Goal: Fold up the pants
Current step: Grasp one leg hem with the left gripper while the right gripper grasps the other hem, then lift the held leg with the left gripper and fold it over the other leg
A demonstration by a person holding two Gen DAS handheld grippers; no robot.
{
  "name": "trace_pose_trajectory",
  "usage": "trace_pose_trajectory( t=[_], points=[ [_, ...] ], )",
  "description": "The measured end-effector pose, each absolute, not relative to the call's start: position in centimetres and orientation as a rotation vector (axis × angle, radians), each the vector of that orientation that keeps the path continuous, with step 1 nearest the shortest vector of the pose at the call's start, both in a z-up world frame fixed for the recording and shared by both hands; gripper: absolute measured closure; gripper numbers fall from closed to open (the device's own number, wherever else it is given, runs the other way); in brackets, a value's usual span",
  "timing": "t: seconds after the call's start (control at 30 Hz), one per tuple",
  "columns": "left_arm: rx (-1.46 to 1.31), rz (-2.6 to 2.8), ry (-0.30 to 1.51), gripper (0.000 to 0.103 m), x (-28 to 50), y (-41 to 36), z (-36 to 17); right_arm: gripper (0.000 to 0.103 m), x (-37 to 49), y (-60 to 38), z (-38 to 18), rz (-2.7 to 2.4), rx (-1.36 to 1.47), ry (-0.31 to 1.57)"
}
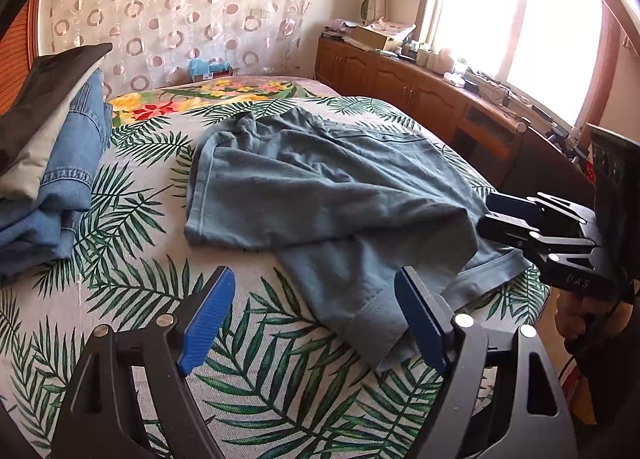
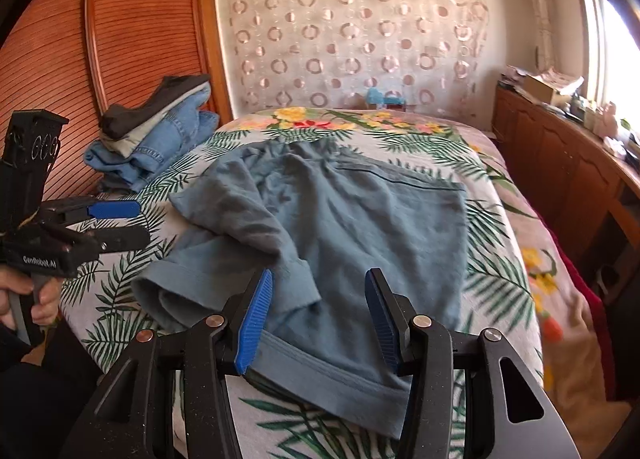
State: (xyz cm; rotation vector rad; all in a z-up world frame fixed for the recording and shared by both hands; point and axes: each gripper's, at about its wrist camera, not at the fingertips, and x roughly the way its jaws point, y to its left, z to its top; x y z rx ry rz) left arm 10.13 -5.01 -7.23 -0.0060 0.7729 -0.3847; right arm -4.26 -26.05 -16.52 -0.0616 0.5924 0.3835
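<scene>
Grey-blue short pants (image 1: pixel 320 187) lie rumpled on the leaf-print bed, one leg flopped over the other; they also show in the right wrist view (image 2: pixel 360 227). My left gripper (image 1: pixel 316 319) is open and empty, just above the near leg hem (image 1: pixel 372 335). It shows at the left of the right wrist view (image 2: pixel 132 223), open. My right gripper (image 2: pixel 316 319) is open and empty over the other leg's hem (image 2: pixel 340 383). It shows at the right of the left wrist view (image 1: pixel 492 215), open beside the pants' edge.
A stack of folded jeans and other clothes (image 1: pixel 48 163) sits at the bed's far left by the wooden headboard (image 2: pixel 120 39). A wooden cabinet (image 1: pixel 420 87) with clutter runs under the window on the right. The bedspread (image 1: pixel 152 227) surrounds the pants.
</scene>
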Motion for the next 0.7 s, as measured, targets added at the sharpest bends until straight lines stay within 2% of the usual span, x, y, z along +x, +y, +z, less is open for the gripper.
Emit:
trace_pose_trajectory(
  t=[0.1, 0.13, 0.2, 0.27, 0.33, 0.47, 0.7],
  points=[
    [-0.004, -0.385, 0.775, 0.020, 9.7, -4.8, -7.5, 0.053, -3.0, -25.1, -16.9, 0.417, -0.082, 0.615],
    [-0.002, -0.387, 0.777, 0.020, 9.6, -4.8, -7.5, 0.056, -2.6, -24.8, -16.9, 0.427, -0.083, 0.625],
    [0.007, -0.394, 0.780, 0.020, 9.2, -4.9, -7.7, 0.066, -1.8, -24.5, -17.2, 0.455, -0.085, 0.651],
    [0.018, -0.414, 0.787, 0.020, 8.7, -5.3, -7.9, 0.082, -0.9, -24.3, -17.6, 0.469, -0.090, 0.678],
    [0.033, -0.446, 0.796, 0.020, 8.2, -5.9, -8.3, 0.090, -0.3, -24.2, -17.3, 0.490, -0.086, 0.687],
    [0.065, -0.478, 0.820, 0.020, 8.0, -7.4, -9.1, 0.093, 0.0, -24.3, -15.8, 0.511, -0.067, 0.654],
    [0.191, -0.425, 0.805, 0.020, 8.5, -9.7, -9.7, 0.094, -1.1, -25.0, -14.0, 0.494, -0.015, 0.584]
  ],
)
